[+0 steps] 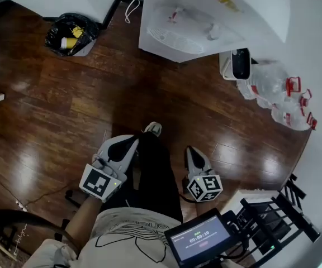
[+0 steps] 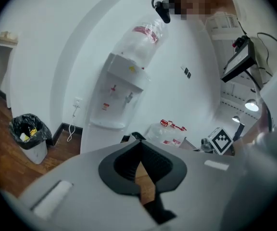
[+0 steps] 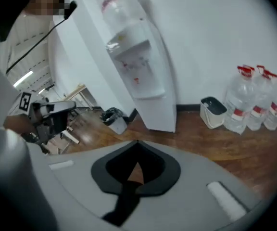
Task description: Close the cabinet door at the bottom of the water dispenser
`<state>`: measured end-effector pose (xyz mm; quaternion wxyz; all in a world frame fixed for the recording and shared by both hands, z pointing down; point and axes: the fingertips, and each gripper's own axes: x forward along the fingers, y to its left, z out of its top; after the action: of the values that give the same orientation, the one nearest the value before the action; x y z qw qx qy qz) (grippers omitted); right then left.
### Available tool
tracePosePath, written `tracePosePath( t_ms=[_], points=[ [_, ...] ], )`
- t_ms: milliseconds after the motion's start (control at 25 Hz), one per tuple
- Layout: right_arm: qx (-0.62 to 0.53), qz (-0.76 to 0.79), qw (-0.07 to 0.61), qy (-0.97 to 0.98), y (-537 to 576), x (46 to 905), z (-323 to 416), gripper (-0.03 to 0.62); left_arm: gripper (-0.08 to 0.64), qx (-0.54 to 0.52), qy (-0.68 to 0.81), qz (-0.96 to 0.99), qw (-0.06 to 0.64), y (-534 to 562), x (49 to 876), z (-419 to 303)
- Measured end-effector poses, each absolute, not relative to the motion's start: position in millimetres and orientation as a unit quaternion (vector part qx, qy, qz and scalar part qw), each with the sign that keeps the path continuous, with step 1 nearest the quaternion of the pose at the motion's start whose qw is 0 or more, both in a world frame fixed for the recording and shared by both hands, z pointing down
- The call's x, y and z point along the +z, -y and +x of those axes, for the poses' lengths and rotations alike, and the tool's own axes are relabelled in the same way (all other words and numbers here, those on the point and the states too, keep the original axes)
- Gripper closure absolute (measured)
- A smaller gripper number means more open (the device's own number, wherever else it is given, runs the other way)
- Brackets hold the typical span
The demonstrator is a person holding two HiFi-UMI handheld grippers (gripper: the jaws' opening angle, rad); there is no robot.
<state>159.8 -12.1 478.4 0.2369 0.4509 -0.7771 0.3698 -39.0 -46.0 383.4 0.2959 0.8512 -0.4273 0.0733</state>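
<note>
The person stood back on the wooden floor [image 1: 166,105] with both tools drawn in close to the body. The left gripper [image 1: 132,140] had its jaws pressed together with nothing in them. The right gripper [image 1: 191,150] was the same, its tips meeting on empty air. The water dispenser [image 3: 141,76] stood well ahead of both pairs of jaws, rising above their tips in each gripper view. Its cabinet door [image 3: 160,110] at the bottom looked flush with the body from where the right jaws pointed; I could make out no open edge. If it wanted a last push, I reckoned the closed jaws were best left as they were and used as a blunt pusher. They would need to meet the panel square near its free edge and press slowly until it seated. The small white bin [image 3: 211,110] and the water bottles [image 3: 261,100], off to the right of the right jaws, deserved a wide berth.
</note>
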Motion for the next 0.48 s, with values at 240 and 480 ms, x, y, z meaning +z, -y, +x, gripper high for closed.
tracePosePath(
  t_ms=[240, 480],
  points=[
    [0.335, 0.465, 0.157, 0.804, 23, 289, 88, 0.589, 0.543, 0.053, 0.417, 0.867, 0.269, 41, 228, -42],
    [0.258, 0.511, 0.09, 0.815, 41, 189, 39, 0.589, 0.545, 0.003, 0.444, 0.875, 0.192, 61, 139, -84]
  ],
)
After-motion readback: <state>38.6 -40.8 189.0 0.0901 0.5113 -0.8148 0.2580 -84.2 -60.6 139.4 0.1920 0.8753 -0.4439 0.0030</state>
